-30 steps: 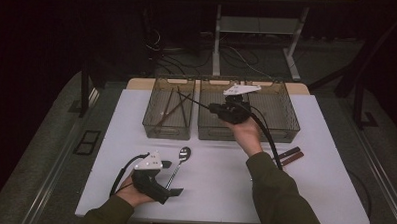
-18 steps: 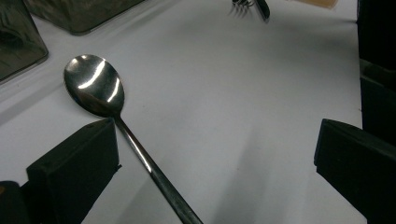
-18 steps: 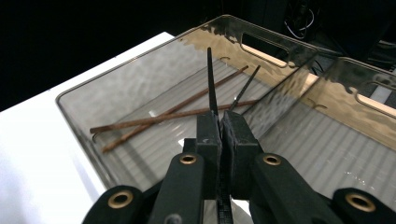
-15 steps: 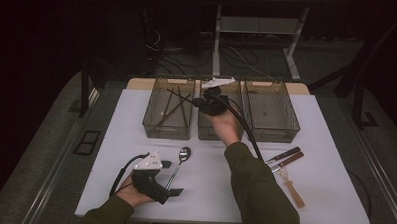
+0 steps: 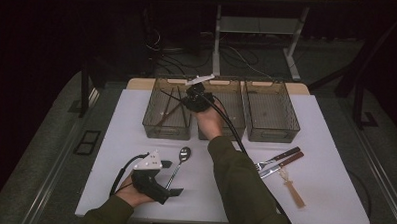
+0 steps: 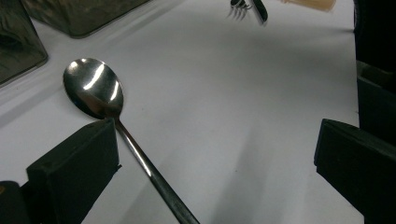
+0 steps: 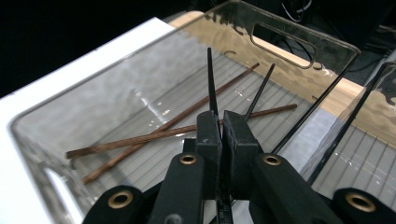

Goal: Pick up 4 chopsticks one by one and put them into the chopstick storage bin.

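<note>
Sorting cutlery, maybe halfway: right tool (image 7: 222, 123) clamped on black chopstick (image 7: 211, 81) over left bin (image 5: 151, 121); left tool (image 6: 215, 154) wide open around spoon (image 6: 93, 88); forks (image 5: 277, 161) left on bench (image 5: 330, 146).

Overhead camera faces forward; both tool cameras look close, sharing the table (image 5: 135, 140).

Lab, dark room, white table (image 5: 135, 135), floor cables (image 5: 238, 56)

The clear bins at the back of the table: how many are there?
3. They stand in one row at the far edge of the table: the left bin holds chopsticks, then the middle bin behind the right hand, and the right bin.
</note>
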`<state>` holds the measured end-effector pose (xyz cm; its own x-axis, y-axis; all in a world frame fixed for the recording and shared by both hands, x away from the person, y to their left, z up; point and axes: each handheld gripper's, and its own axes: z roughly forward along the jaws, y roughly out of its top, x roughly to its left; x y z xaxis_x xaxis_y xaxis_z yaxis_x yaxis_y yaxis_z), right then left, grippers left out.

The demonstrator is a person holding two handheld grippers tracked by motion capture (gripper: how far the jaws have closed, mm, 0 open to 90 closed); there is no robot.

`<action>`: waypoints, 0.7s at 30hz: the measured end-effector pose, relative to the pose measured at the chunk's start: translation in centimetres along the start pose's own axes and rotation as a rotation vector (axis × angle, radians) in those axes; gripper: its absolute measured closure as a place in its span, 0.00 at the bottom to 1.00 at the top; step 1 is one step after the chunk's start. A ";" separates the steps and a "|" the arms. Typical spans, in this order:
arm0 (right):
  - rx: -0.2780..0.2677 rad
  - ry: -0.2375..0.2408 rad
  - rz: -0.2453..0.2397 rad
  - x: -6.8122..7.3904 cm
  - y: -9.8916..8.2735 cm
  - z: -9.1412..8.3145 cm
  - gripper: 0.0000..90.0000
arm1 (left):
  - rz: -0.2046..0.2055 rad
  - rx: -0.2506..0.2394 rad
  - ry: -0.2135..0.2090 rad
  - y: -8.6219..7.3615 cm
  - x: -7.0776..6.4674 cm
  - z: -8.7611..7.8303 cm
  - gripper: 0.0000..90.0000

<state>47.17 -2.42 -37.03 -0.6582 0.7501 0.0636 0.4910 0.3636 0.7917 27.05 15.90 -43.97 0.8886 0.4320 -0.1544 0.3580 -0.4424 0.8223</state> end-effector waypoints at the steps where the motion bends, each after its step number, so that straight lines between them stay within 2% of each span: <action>1: 0.005 -0.004 0.001 0.0 0.1 0.3 0.95 | 0.001 0.000 -0.001 0.0 0.0 0.0 0.00; 7: 0.011 -0.028 0.015 0.0 0.7 1.6 0.94 | 0.004 -0.001 -0.006 0.0 0.2 -0.1 0.00; 9: -0.018 -0.007 0.038 0.1 0.8 1.6 0.71 | 0.005 -0.001 -0.007 0.0 0.2 -0.1 0.00; 13: -0.033 0.001 0.014 0.2 0.8 0.6 0.54 | 0.000 0.000 -0.007 0.0 0.1 0.0 0.00; 18: -0.054 0.063 0.045 -0.5 0.2 -1.3 0.47 | -0.004 -0.001 -0.004 0.0 0.1 0.0 0.00; 21: -0.059 0.088 0.036 -1.1 -0.4 -2.4 0.45 | -0.005 -0.001 -0.002 0.0 0.1 0.0 0.00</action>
<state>46.32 -4.67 -35.99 -0.6896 0.7099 0.1433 0.4825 0.3028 0.8219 27.13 15.91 -44.01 0.8875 0.4323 -0.1595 0.3620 -0.4399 0.8219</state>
